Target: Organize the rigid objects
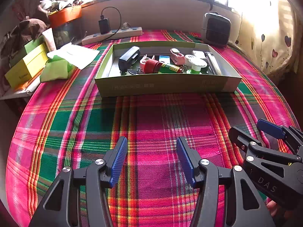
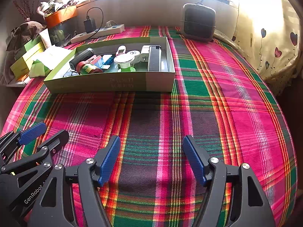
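A shallow green cardboard box [image 1: 166, 85] [image 2: 94, 83] stands on the plaid cloth at the far side. In it lie several small things: a red-capped green bottle [image 1: 162, 67] [image 2: 88, 68] on its side, a black case [image 1: 128, 57], a pink piece [image 1: 178, 56], a white-topped green spool [image 1: 197, 66] [image 2: 124, 61] and a long black device [image 2: 154, 60]. My left gripper [image 1: 152, 139] [image 2: 54, 129] hovers open over bare cloth, well short of the box. Beside it my right gripper [image 2: 151, 138] [image 1: 248, 130] is open too. Neither has anything between its blue pads.
A power strip [image 1: 111, 35] with a black charger lies behind the box. A dark heater [image 1: 215, 29] stands at the back right. Yellow and green boxes [image 1: 26, 66], papers and an orange tub crowd the left edge. A curtain [image 2: 274, 37] hangs on the right.
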